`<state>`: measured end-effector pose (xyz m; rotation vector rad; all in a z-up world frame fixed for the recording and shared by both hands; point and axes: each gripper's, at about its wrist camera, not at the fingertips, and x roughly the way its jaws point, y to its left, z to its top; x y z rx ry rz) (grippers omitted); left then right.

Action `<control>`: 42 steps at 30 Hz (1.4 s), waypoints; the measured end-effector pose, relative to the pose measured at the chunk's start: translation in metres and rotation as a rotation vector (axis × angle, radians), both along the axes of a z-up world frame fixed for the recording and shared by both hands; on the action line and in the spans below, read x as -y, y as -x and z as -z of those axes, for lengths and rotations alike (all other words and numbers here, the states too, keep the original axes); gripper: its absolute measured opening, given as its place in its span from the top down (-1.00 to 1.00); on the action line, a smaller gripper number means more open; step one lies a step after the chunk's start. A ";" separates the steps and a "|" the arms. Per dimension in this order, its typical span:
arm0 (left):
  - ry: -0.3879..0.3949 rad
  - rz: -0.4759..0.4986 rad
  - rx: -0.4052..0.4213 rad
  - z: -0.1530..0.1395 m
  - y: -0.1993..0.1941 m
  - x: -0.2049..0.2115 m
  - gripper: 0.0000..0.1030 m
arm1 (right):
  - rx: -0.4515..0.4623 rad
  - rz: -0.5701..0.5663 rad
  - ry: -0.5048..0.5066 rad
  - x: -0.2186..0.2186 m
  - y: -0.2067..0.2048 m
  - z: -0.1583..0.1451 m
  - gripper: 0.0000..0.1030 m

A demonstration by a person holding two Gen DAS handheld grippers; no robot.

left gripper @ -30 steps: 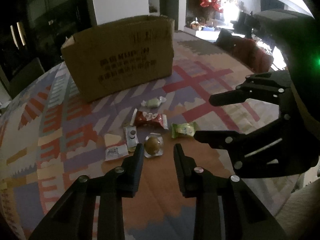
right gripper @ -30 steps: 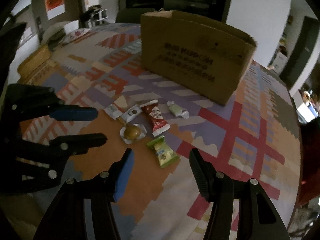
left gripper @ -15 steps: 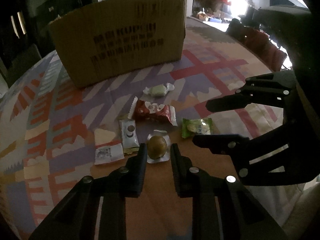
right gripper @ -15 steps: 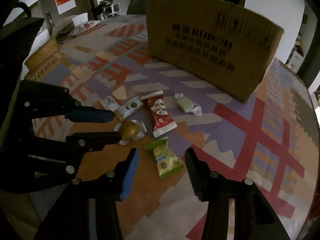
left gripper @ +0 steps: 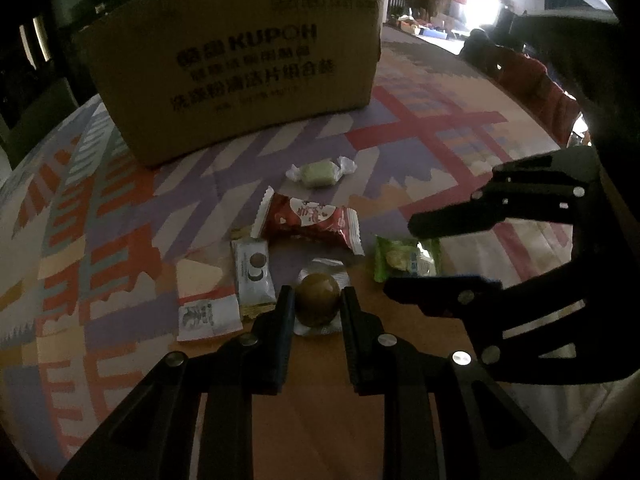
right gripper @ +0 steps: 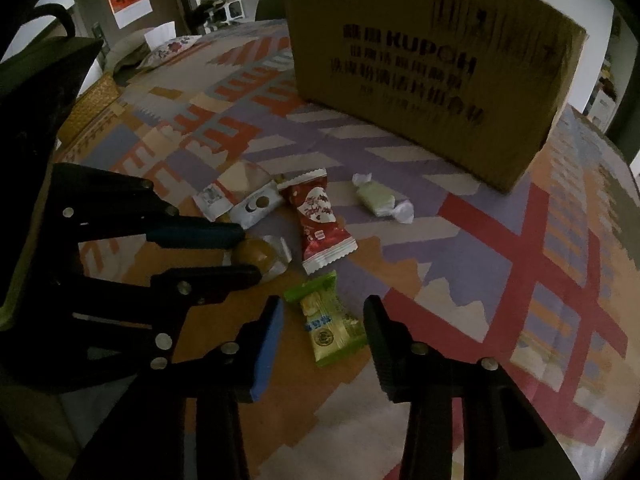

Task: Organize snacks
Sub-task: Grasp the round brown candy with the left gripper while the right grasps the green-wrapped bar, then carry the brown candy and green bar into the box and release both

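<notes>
Several snacks lie on the patterned tablecloth in front of a cardboard box [left gripper: 240, 60]. My left gripper [left gripper: 318, 300] is open, its fingers on either side of a round brown snack in clear wrap [left gripper: 319, 300], which also shows in the right wrist view [right gripper: 256, 252]. My right gripper [right gripper: 322, 320] is open, its fingers on either side of a green packet [right gripper: 330, 322], which also shows in the left wrist view [left gripper: 404, 258]. A red packet [left gripper: 308, 220], a pale green candy [left gripper: 320, 172] and a white packet [left gripper: 253, 272] lie beyond.
A small white sachet [left gripper: 208, 316] lies left of the white packet. The cardboard box [right gripper: 432, 60] stands behind the snacks. A wicker basket [right gripper: 90, 106] and a cushion [right gripper: 168, 48] sit at the table's far left. Dark red chairs [left gripper: 532, 84] stand past the table edge.
Both grippers have moved forward and down toward the snacks. The left fingers now flank the round brown snack; the right fingers now flank the green packet.
</notes>
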<state>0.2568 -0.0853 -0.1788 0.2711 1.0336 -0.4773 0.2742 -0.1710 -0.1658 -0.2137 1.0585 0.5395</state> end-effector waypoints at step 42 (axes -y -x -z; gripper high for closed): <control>0.125 -0.116 0.173 -0.103 0.013 -0.041 0.57 | 0.189 0.220 -0.104 0.000 0.015 -0.097 0.51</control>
